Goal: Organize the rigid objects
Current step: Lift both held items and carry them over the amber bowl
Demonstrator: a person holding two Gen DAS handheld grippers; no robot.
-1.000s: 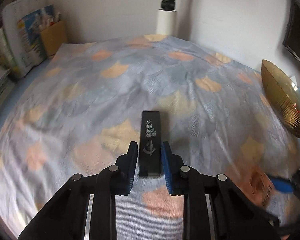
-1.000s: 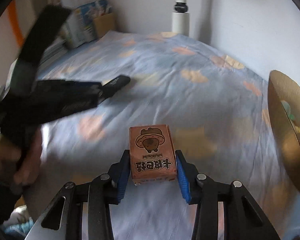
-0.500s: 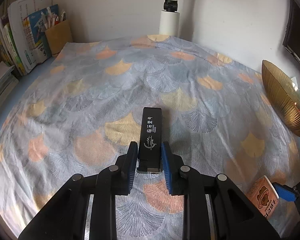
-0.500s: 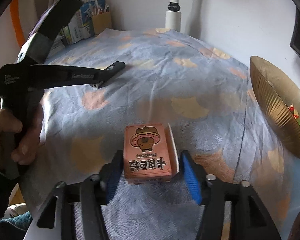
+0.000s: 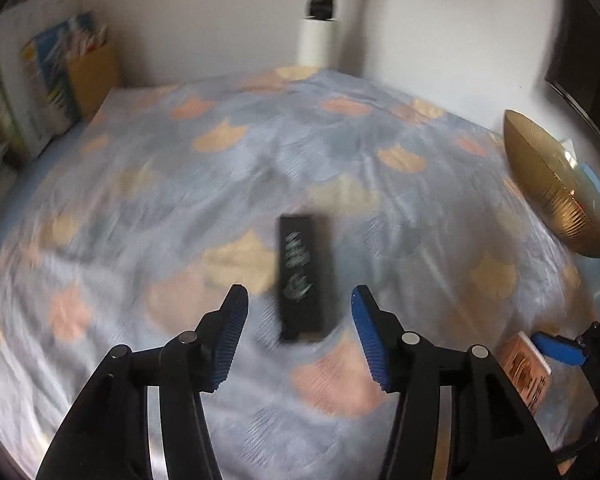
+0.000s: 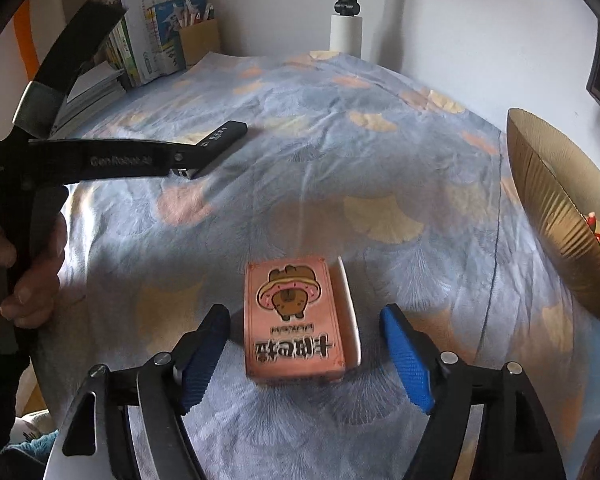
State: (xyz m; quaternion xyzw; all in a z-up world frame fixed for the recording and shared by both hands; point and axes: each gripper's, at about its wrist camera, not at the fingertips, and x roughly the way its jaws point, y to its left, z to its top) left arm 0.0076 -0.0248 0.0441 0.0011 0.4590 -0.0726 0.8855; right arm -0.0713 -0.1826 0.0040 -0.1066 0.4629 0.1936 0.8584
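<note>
Jaws opening, pink box (image 6: 296,320) between, prob. untouched

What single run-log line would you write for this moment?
left gripper: opening, black box between jaws, unpressed | right gripper: opening, pink box between jaws, unpressed | both boxes on cloth

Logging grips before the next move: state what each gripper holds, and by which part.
Nothing is held. The left gripper is opening around the black bar; the right gripper is opening around the pink box. Both lie free.
</note>
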